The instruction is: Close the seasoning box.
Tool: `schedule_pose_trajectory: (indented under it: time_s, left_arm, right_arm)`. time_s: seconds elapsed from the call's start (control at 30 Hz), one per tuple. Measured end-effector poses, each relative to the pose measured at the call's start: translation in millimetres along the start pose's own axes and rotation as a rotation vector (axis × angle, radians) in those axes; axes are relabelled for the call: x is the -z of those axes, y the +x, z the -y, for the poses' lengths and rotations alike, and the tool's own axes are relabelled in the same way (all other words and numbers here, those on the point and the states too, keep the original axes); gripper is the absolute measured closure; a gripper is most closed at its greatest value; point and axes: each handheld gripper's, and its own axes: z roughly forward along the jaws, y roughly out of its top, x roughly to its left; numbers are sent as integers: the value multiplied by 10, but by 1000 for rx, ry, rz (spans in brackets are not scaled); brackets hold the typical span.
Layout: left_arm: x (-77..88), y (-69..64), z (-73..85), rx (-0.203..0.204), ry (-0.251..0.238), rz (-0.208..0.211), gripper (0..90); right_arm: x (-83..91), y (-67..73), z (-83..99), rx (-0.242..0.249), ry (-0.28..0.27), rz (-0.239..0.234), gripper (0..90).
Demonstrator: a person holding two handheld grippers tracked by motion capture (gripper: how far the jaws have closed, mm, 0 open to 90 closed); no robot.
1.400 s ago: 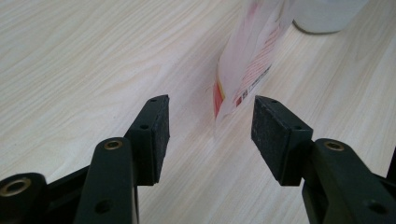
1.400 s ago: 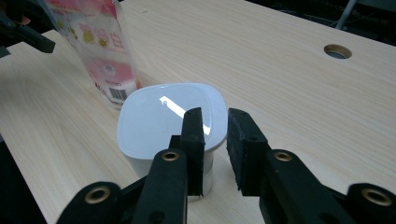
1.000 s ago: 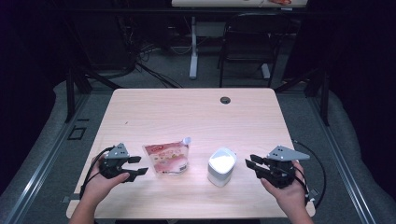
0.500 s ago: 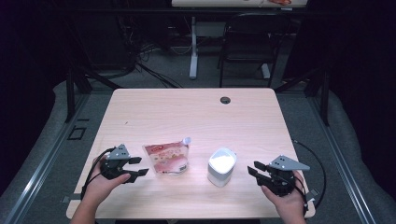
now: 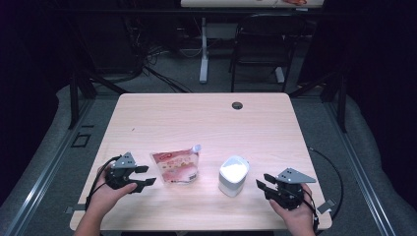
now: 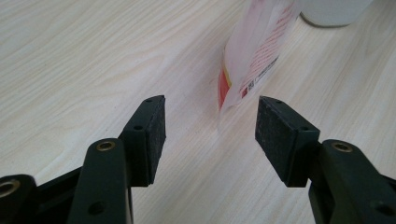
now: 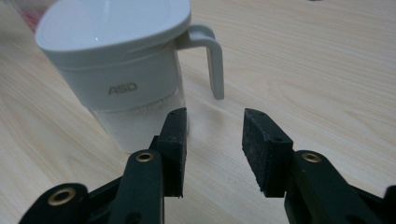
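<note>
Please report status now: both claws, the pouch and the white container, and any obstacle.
Left claw open, pouch just ahead, untouched. Right claw has just been opening, nothing between its jaws, facing white container. Nothing in the way on table.

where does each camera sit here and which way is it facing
High view: fixed above the person's side of the table, looking forward and down; both hands, the left gripper and the right gripper show.
Left gripper view: rides the left gripper, looking along its open jaws at the pink refill pouch.
Right gripper view: rides the right gripper, looking along its jaws, which have just been opening with nothing between them, at the white lidded canister.
Shared: pouch and canister appear in the high view too.
</note>
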Motion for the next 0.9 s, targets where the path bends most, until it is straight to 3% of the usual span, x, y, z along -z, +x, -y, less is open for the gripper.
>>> schedule_pose_trajectory:
  time_s: [0.23, 0.37, 0.6, 0.9]
  left_arm:
    - [-18, 18, 17, 4, 3, -4, 426]
    - [-11, 35, 27, 9, -1, -7, 426]
    - [-18, 44, 39, 15, -4, -17, 424]
    - [-39, 54, 43, 22, -6, -26, 423]
  right_arm:
    - [-62, -73, 87, -75, 16, -19, 591]
    - [-89, -103, 131, -80, 32, 15, 586]
    - [-100, -159, 177, -128, 24, 25, 583]
    - [-109, -123, 176, -106, 34, 22, 582]
